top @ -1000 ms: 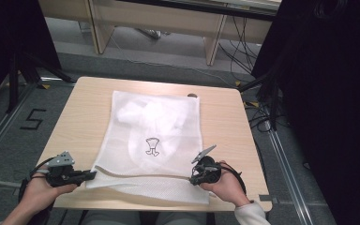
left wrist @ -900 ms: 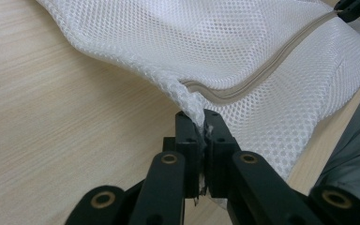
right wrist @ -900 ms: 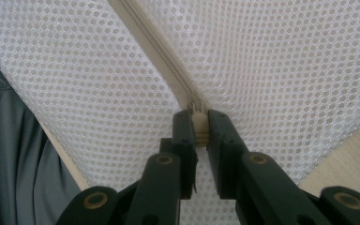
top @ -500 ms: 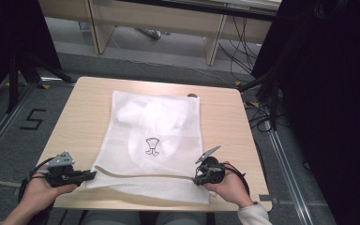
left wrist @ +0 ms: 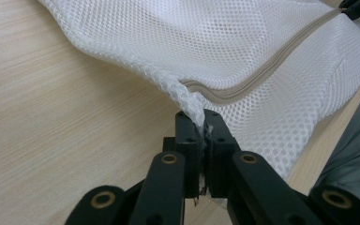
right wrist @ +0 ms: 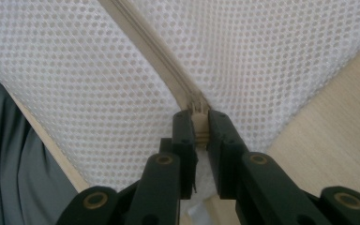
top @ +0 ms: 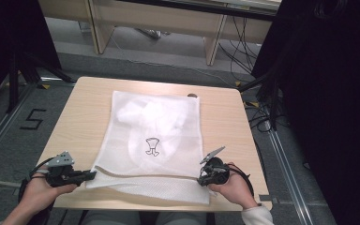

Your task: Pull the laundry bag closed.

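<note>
Your left tool [left wrist: 203,140] is clamped on the near-left corner of the white mesh laundry bag [top: 157,140]; your right tool [right wrist: 198,133] pinches the beige zipper pull [right wrist: 198,123] at the right end of the zipper [left wrist: 262,70]. To open it well, keep the corner taut and draw the pull straight along the track. The bag lies flat mid-counter [top: 225,117], long axis running near edge to far edge, zipper parallel to the near edge.

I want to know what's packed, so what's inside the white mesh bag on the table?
Through the mesh bag show crumpled white fabric and a small dark printed figure. The mesh blurs everything, so what the items are, or how many, cannot be told.
</note>
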The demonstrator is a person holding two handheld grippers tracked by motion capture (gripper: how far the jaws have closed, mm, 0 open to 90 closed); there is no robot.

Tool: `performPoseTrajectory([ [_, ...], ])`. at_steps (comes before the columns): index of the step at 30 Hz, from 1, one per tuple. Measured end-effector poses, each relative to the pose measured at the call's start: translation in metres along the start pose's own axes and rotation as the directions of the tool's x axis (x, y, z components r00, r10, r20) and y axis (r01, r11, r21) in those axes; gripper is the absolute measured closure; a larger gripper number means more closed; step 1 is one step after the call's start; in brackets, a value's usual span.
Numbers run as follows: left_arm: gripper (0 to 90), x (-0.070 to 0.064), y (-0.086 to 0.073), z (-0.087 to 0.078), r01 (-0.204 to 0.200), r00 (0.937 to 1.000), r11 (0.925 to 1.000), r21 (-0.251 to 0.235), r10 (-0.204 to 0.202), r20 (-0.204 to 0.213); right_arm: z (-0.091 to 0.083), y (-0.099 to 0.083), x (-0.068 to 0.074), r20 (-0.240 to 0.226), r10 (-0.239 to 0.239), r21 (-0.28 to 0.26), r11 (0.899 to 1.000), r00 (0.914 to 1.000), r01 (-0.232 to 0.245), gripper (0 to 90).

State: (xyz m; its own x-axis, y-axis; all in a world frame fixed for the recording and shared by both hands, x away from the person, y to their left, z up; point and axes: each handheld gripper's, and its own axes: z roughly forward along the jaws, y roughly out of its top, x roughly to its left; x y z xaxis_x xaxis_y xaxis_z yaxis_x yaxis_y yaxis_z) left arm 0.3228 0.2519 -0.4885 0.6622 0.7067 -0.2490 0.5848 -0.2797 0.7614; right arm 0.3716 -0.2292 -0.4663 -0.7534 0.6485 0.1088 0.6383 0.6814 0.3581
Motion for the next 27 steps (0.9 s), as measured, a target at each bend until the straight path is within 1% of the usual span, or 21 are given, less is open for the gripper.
performPoseTrajectory([
  [2, 85.5, -0.0001, 0.0000, 0.0000, -0.003, 1.0000, 1.0000, 0.000, 0.003, -0.003, -0.0008, -0.0015, 0.0008, -0.002, 0.017, 0.003, 1.000, 0.9998, -0.017, 82.5],
  [3, 85.5, 0.0000, 0.0000, -0.0001, -0.001, 1.0000, 1.0000, 0.000, 0.001, -0.001, -0.0014, -0.0020, -0.0011, 0.003, 0.006, 0.001, 1.000, 1.0000, -0.006, 82.4],
  [5, 85.5, 0.0001, -0.0001, 0.0000, 0.001, 1.0000, 1.0000, 0.000, -0.001, 0.001, 0.0000, -0.0031, -0.0028, -0.001, -0.005, -0.007, 1.000, 1.0000, 0.005, 82.4],
  [6, 85.5, 0.0001, -0.0002, 0.0001, -0.001, 1.0000, 1.0000, 0.000, 0.001, 0.000, -0.0016, -0.0038, -0.0025, 0.002, 0.012, -0.002, 1.000, 0.9999, -0.012, 82.4],
  [7, 85.5, 0.0003, -0.0003, 0.0001, -0.001, 1.0000, 1.0000, 0.001, 0.001, 0.000, -0.0014, -0.0043, -0.0038, 0.003, -0.001, -0.002, 1.000, 1.0000, 0.001, 82.4],
  [8, 85.5, 0.0003, -0.0004, 0.0001, 0.001, 1.0000, 1.0000, 0.000, -0.001, 0.001, -0.0016, -0.0050, -0.0041, -0.002, 0.005, -0.001, 1.000, 1.0000, -0.005, 82.4],
  [9, 85.5, 0.0003, -0.0005, 0.0000, 0.000, 1.0000, 1.0000, 0.001, 0.000, 0.000, -0.0021, -0.0055, -0.0031, -0.005, 0.025, 0.005, 1.000, 0.9997, -0.025, 82.4],
  [10, 85.5, -0.0002, -0.0006, 0.0003, 0.007, 1.0000, 1.0000, -0.004, -0.007, 0.001, -0.0022, -0.0060, -0.0034, -0.002, 0.026, 0.008, 1.000, 0.9997, -0.026, 82.4],
  [11, 85.5, -0.0002, -0.0006, 0.0003, 0.007, 1.0000, 1.0000, -0.004, -0.007, 0.001, -0.0019, -0.0064, -0.0039, -0.004, 0.023, 0.006, 1.000, 0.9997, -0.023, 82.4],
  [12, 85.5, 0.0001, -0.0005, -0.0001, -0.001, 1.0000, 1.0000, 0.002, 0.001, -0.001, -0.0019, -0.0065, -0.0055, -0.006, 0.007, 0.001, 1.000, 1.0000, -0.007, 82.4],
  [13, 85.5, 0.0002, -0.0005, -0.0001, -0.001, 1.0000, 1.0000, 0.002, 0.001, -0.001, -0.0018, -0.0067, -0.0055, 0.004, 0.000, 0.009, 1.000, 1.0000, 0.000, 82.4],
  [14, 85.5, -0.0005, -0.0009, 0.0006, 0.006, 1.0000, 0.9999, -0.009, -0.006, -0.005, -0.0016, -0.0069, -0.0055, 0.008, 0.003, 0.010, 1.000, 1.0000, -0.003, 82.3],
  [15, 85.5, -0.0007, -0.0016, 0.0016, 0.009, 0.9999, 0.9996, -0.026, -0.009, -0.006, -0.0015, -0.0076, -0.0060, -0.002, 0.007, 0.008, 1.000, 1.0000, -0.007, 82.3],
  [17, 85.5, -0.0003, -0.0013, 0.0012, 0.002, 1.0000, 0.9998, -0.018, -0.002, -0.006, -0.0022, -0.0084, -0.0048, 0.001, 0.041, 0.018, 0.999, 0.9991, -0.041, 82.3],
  [18, 85.5, -0.0005, -0.0015, 0.0015, 0.005, 1.0000, 0.9998, -0.022, -0.005, -0.005, -0.0020, -0.0083, -0.0057, -0.001, 0.020, 0.009, 1.000, 0.9998, -0.020, 82.2],
  [20, 85.5, 0.0004, -0.0008, 0.0003, 0.001, 1.0000, 1.0000, 0.002, -0.001, 0.001, -0.0020, -0.0084, -0.0059, -0.001, 0.018, 0.009, 1.000, 0.9998, -0.018, 82.2],
  [21, 85.4, 0.0006, -0.0009, 0.0002, -0.003, 1.0000, 1.0000, 0.004, 0.003, 0.000, -0.0020, -0.0083, -0.0058, -0.001, 0.019, 0.009, 1.000, 0.9998, -0.019, 82.2],
  [23, 85.5, 0.0004, -0.0009, 0.0004, -0.005, 1.0000, 1.0000, 0.005, 0.005, -0.001, -0.0022, -0.0085, -0.0047, 0.000, 0.042, 0.020, 0.999, 0.9991, -0.042, 82.2],
  [25, 85.4, 0.0003, -0.0011, 0.0012, -0.008, 1.0000, 0.9999, 0.010, 0.008, -0.004, -0.0020, -0.0086, -0.0048, -0.001, 0.041, 0.019, 0.999, 0.9992, -0.041, 82.1],
  [26, 85.4, 0.0004, -0.0013, 0.0015, -0.010, 0.9999, 0.9998, 0.015, 0.010, -0.002, -0.0015, -0.0087, -0.0057, 0.000, 0.027, 0.021, 0.999, 0.9996, -0.027, 82.1],
  [27, 85.4, -0.0002, -0.0014, 0.0020, -0.010, 0.9999, 0.9998, 0.017, 0.010, -0.005, -0.0011, -0.0088, -0.0046, -0.006, 0.038, 0.017, 0.999, 0.9993, -0.038, 82.0],
])
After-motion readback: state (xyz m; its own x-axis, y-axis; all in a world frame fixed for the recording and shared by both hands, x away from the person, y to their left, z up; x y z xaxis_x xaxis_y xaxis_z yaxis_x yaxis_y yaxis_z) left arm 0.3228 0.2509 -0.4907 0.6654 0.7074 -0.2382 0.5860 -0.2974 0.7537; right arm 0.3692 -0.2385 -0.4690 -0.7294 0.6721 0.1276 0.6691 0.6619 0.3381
